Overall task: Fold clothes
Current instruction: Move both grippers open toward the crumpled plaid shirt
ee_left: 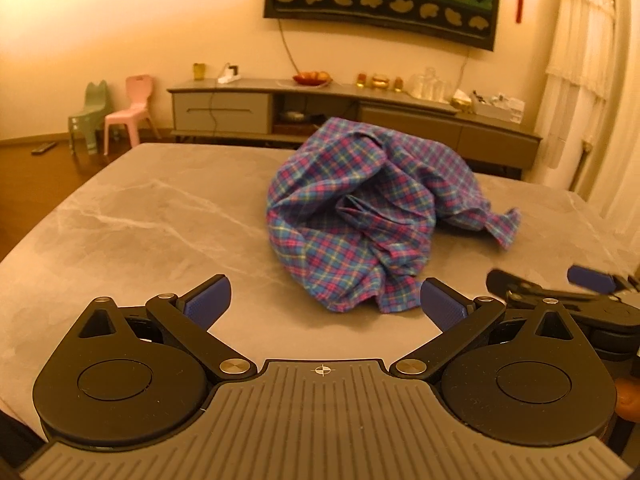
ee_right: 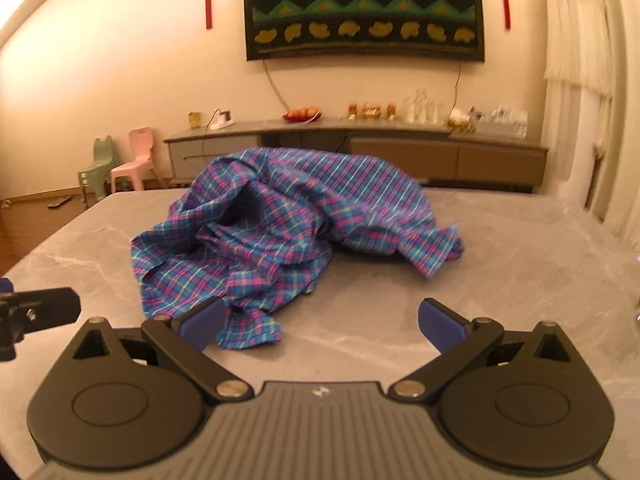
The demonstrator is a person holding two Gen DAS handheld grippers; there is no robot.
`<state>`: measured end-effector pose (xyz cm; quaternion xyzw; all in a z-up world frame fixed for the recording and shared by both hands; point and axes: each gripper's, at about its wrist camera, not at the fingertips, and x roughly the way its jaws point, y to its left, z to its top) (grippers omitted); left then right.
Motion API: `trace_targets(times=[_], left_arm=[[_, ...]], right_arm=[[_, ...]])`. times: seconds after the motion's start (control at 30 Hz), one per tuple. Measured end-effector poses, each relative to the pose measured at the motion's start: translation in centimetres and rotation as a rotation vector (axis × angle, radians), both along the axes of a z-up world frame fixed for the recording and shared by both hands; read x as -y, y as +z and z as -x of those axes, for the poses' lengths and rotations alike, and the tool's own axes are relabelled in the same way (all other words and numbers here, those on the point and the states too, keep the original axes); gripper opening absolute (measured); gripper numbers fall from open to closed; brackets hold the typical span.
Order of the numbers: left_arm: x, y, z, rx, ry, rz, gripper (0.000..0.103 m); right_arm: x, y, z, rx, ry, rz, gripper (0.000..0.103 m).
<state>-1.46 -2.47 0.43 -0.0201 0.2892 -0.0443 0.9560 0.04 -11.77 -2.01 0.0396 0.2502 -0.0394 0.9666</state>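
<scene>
Nothing is folded yet: the plaid shirt (ee_left: 360, 216) lies in a crumpled heap mid-tabletop (ee_left: 140, 216), one cuff trailing out. My left claw (ee_left: 324, 304) and right claw (ee_right: 320, 326) both gape wide, holding nothing, just short of its near edge. Spreading and folding all remain.

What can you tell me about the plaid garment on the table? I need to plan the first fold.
The plaid garment is a thin woven cloth, checked in blue, pink and purple with pale lines. It lies crumpled in a loose heap on the grey marbled table, unfolded, with deep creases and a hollow in the middle. One narrow end trails out to the right side, and a hem corner spreads toward the near edge. Only the table touches it; both claws stand open in front of it.
</scene>
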Motion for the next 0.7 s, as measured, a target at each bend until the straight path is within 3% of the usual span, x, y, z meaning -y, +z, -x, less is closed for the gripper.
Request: trace_targets(times=[0.13,0.2,0.27,0.37,0.5,0.53,0.57,0.6,0.63,0.67,0.7], left_arm=[[1.1,0.7,0.6,0.026,-0.016,-0.072,0.097],[1.5,0.9,0.7,0.032,-0.016,-0.086,0.097],[1.5,0.9,0.8,0.029,-0.014,-0.083,0.097],[1.3,1.1,0.6,0.016,-0.012,-0.062,0.096],[1.0,1.3,0.5,0.010,-0.033,-0.044,0.088],[1.0,1.3,0.5,0.010,-0.039,-0.042,0.081],[0.9,1.3,0.4,0.008,-0.047,-0.033,0.066],[0.9,1.3,0.3,0.003,-0.053,-0.022,0.043],[0.8,1.2,0.3,-0.002,-0.060,-0.011,0.031],[0.7,1.2,0.1,-0.007,-0.065,0.000,0.006],[0.5,1.1,-0.1,-0.011,-0.066,0.013,0.000]], right_arm=[[-0.2,0.0,0.7,0.057,-0.029,0.009,0.103],[0.4,-0.2,0.7,0.058,-0.020,-0.047,0.103],[1.1,-0.6,0.4,0.009,0.005,-0.119,0.102],[1.4,-0.6,0.0,-0.034,0.031,-0.144,0.098],[0.4,-0.3,0.1,-0.035,0.040,-0.087,0.098],[0.2,-0.3,0.1,-0.037,0.046,-0.079,0.091],[0.0,-0.2,0.1,-0.042,0.052,-0.077,0.081],[-0.2,-0.1,0.0,-0.048,0.060,-0.077,0.048],[-0.1,-0.1,-0.1,-0.064,0.081,-0.089,0.006],[0.0,-0.2,-0.3,-0.081,0.094,-0.109,0.003],[0.1,-0.3,-0.4,-0.084,0.095,-0.114,0.000]])
